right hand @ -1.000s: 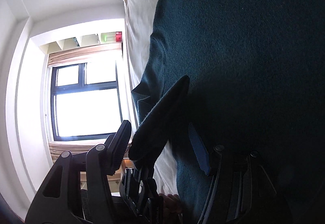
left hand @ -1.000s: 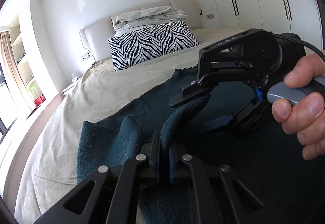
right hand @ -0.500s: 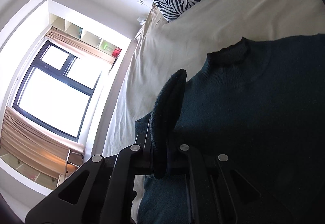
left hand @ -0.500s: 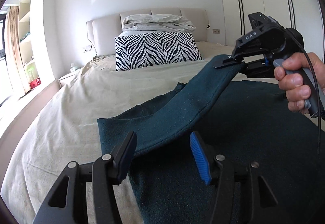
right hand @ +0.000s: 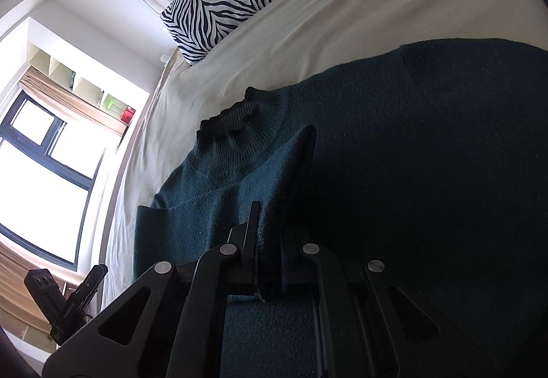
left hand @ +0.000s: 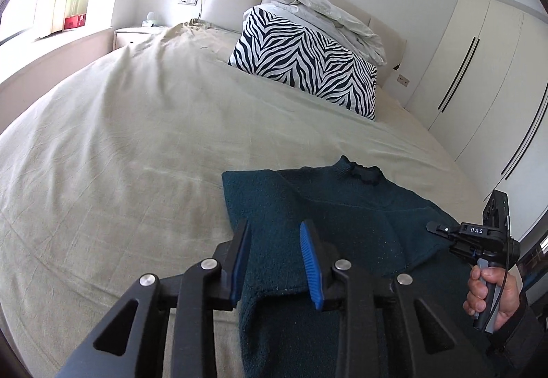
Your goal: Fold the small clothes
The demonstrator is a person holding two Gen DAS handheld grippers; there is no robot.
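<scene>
Right tool [right hand: 269, 261] clamped on dark teal sweater [left hand: 342, 206] sleeve end, lifting it for folding over body spread at bed's [left hand: 137, 138] near edge; left tool [left hand: 274, 261] part-open, jaws just been closing, gripping nothing; hem cut off, far sleeve hidden.

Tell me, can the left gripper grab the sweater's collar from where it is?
Probably yes. The left gripper is open and holds nothing, and the collar lies uncovered on the sweater straight ahead of it. Nothing sits between them. The right gripper, off to the side, is shut on a sweater fold.
</scene>
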